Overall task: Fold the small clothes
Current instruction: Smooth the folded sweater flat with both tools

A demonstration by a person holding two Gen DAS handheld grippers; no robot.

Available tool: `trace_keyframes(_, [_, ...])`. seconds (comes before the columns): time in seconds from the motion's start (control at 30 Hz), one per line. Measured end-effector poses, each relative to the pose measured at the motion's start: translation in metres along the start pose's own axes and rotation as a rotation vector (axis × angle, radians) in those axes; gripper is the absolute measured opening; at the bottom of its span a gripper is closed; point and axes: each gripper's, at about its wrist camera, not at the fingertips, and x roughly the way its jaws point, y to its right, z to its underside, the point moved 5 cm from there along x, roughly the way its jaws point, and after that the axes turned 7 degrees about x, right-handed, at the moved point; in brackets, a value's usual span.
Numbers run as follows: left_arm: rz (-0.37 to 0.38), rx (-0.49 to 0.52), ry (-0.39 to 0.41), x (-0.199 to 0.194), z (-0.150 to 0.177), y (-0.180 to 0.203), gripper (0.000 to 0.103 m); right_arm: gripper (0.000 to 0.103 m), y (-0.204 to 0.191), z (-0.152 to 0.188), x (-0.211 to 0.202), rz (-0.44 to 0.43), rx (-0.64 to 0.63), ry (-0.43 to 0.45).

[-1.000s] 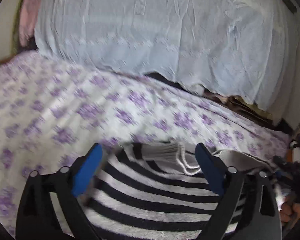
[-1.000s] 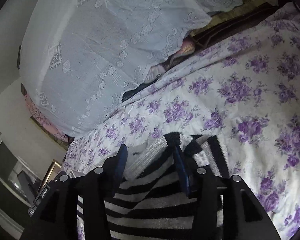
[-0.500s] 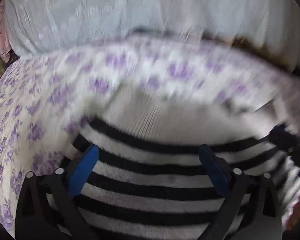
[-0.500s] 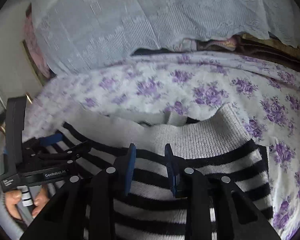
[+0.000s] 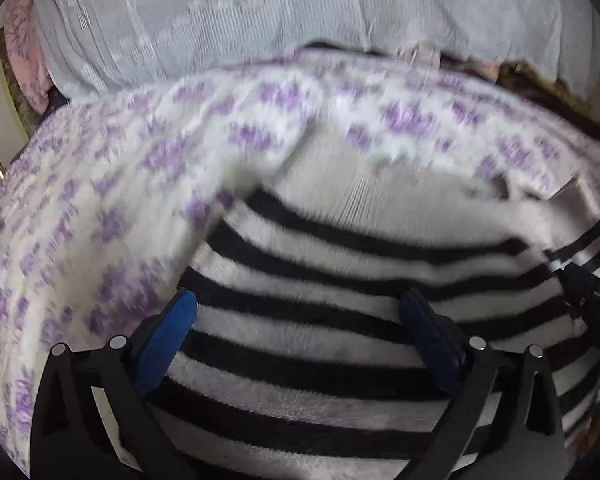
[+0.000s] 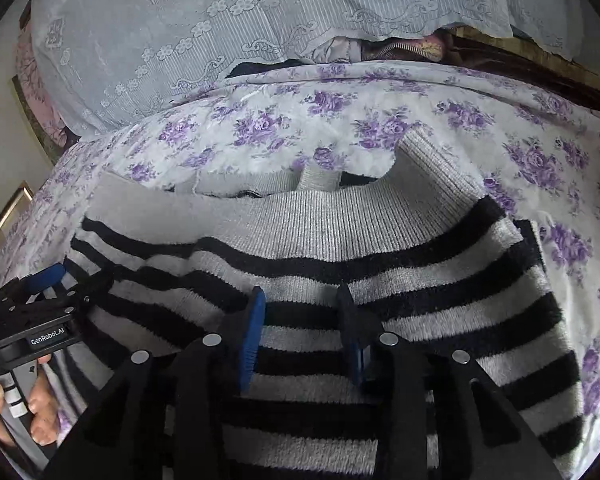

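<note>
A black-and-white striped sweater (image 6: 400, 280) lies spread on a bed covered by a purple-flowered sheet (image 6: 260, 128), its grey ribbed band toward a pale lace-covered pile (image 6: 228, 12). The left gripper (image 5: 298, 316) hovers over the stripes with fingers spread wide, gripping nothing. The right gripper (image 6: 300, 300) (its jaws have just been opening a little) stands part open above the knit, the fabric not pinched. A hand (image 6: 16, 412) holds the left tool.
</note>
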Motion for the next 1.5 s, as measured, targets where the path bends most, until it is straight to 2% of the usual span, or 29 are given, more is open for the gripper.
trace_keyframes(0.1, [0.002,-0.015,0.024,-0.011,0.002,-0.004,0.098,0.035,-0.005,-0.004,-0.016,0.025,0.01,0.007])
trace_keyframes(0.17, [0.002,-0.015,0.072,-0.033,0.009,-0.005,0.098,0.035,-0.013,0.0,-0.042,-0.013,-0.01,0.057])
trace_keyframes(0.27, [0.001,-0.003,0.087,-0.053,0.031,0.001,0.098,0.036,-0.029,0.019,-0.073,-0.035,-0.078,0.107])
trace_keyframes(0.37, [-0.016,0.033,0.069,-0.058,0.048,0.009,0.098,0.042,-0.034,0.051,-0.06,-0.032,-0.117,-0.002])
trace_keyframes(0.4, [-0.03,0.046,0.056,-0.054,0.051,0.012,0.099,0.043,-0.033,0.06,-0.052,-0.013,-0.137,-0.007])
trace_keyframes(0.57, [-0.046,0.053,0.053,-0.051,0.056,0.013,0.099,0.044,-0.038,0.066,-0.056,0.015,-0.168,0.021])
trace_keyframes(0.67, [-0.055,0.051,0.065,-0.058,0.061,0.012,0.099,0.043,-0.036,0.067,-0.07,0.003,-0.147,0.054])
trace_keyframes(0.73, [-0.047,0.044,0.073,-0.065,0.066,0.011,0.098,0.043,-0.032,0.065,-0.089,-0.012,-0.121,0.106])
trace_keyframes(0.83, [-0.032,0.036,0.081,-0.075,0.074,0.009,0.098,0.043,-0.015,0.058,-0.106,0.035,-0.084,0.154])
trace_keyframes(0.9, [-0.028,0.036,0.088,-0.079,0.077,0.01,0.098,0.043,0.007,0.056,-0.103,0.087,-0.031,0.149])
trace_keyframes(0.97, [-0.026,0.042,0.087,-0.079,0.078,0.011,0.098,0.044,0.035,0.061,-0.087,0.141,0.033,0.088])
trace_keyframes(1.0, [-0.03,0.049,0.073,-0.074,0.078,0.012,0.099,0.044,0.043,0.063,-0.078,0.108,0.057,0.05])
trace_keyframes(1.03, [-0.035,0.055,0.058,-0.069,0.079,0.013,0.099,0.044,0.047,0.062,-0.078,0.085,0.08,0.052])
trace_keyframes(1.1, [-0.041,0.067,0.047,-0.065,0.079,0.015,0.099,0.044,0.045,0.062,-0.079,0.095,0.07,0.058])
trace_keyframes(1.23, [-0.045,0.059,0.068,-0.071,0.079,0.013,0.099,0.044,0.038,0.059,-0.099,0.099,0.066,0.145])
trace_keyframes(1.33, [-0.031,0.039,0.112,-0.085,0.078,0.009,0.099,0.044,0.031,0.059,-0.115,0.062,0.066,0.189])
trace_keyframes(1.4, [-0.029,0.033,0.122,-0.088,0.077,0.008,0.099,0.044,0.024,0.059,-0.114,0.032,0.061,0.18])
trace_keyframes(1.5, [-0.023,0.036,0.053,-0.068,0.079,0.009,0.099,0.046,0.004,0.064,-0.092,0.018,0.004,0.11])
